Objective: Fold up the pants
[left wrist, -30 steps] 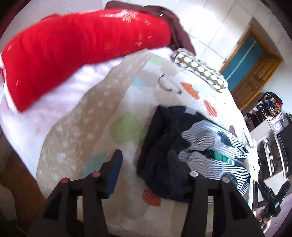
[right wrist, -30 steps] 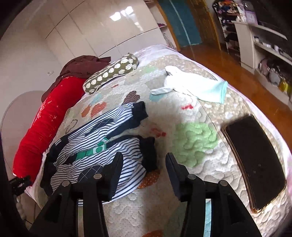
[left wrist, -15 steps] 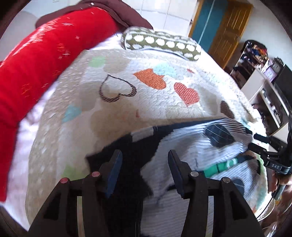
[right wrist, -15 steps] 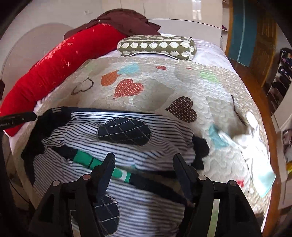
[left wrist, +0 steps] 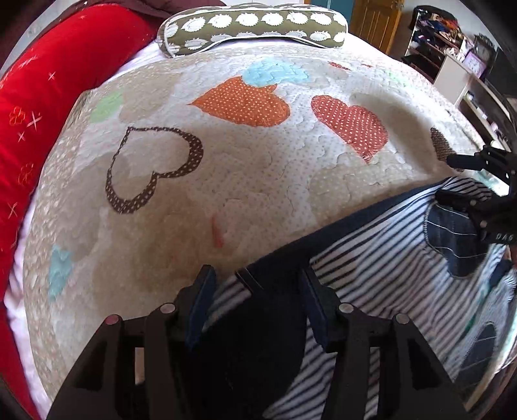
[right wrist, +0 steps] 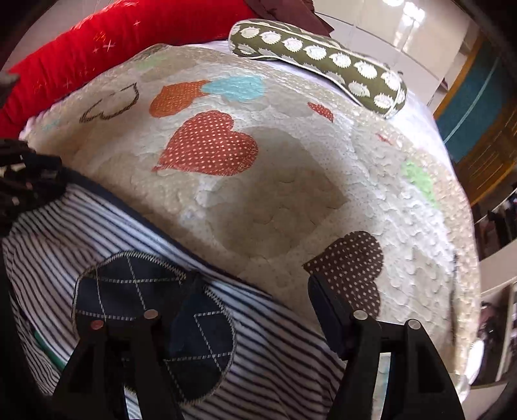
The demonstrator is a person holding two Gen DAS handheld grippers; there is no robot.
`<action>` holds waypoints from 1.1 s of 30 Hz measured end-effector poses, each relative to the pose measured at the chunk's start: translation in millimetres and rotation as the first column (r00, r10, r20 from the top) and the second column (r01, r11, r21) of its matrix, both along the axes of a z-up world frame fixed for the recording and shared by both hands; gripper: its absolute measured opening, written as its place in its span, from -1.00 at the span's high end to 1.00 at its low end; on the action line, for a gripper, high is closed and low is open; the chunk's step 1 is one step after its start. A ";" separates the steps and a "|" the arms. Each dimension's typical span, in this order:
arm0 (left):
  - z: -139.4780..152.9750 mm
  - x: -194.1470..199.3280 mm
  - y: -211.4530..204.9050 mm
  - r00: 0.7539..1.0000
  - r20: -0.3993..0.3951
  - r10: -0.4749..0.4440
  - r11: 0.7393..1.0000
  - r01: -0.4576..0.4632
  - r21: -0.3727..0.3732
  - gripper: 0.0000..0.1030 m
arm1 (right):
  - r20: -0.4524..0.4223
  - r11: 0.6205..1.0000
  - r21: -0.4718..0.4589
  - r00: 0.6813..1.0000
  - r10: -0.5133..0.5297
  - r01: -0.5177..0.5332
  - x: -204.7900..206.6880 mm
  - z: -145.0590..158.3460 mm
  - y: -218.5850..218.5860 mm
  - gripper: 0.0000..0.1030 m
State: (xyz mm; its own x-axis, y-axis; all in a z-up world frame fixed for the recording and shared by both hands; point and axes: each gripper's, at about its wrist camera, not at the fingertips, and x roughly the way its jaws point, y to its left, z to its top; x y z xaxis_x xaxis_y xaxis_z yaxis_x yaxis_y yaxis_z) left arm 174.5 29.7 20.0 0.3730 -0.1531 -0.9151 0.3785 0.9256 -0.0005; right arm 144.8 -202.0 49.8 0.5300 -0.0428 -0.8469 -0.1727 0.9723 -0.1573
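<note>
Navy-and-white striped pants point(left wrist: 381, 268) with dark checked knee patches lie on a quilted bedspread. In the left wrist view my left gripper point(left wrist: 257, 290) is open, its jaws straddling the dark navy waistband end point(left wrist: 258, 326) of the pants. In the right wrist view my right gripper point(right wrist: 255, 300) is open, low over the striped leg point(right wrist: 135, 232) and its knee patch point(right wrist: 129, 287), with the right finger over the bare quilt. The right gripper also shows at the right edge of the left wrist view point(left wrist: 481, 206).
The heart-patterned quilt point(left wrist: 245, 168) covers the bed. A long red bolster point(left wrist: 48, 87) runs along the left side. An olive spotted pillow point(left wrist: 255, 26) lies at the head. Shelves and a door stand beyond the bed on the right.
Both grippers have swung toward the head of the bed and dropped close onto the pants; the left now straddles the waistband, the right sits over the leg's knee patch.
</note>
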 end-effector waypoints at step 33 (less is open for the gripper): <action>58.2 -247.0 62.2 0.952 0.131 0.276 0.933 -0.233 -0.274 0.89 | 0.099 0.926 0.376 0.992 -0.073 0.031 -247.1 4.7 66.0 0.91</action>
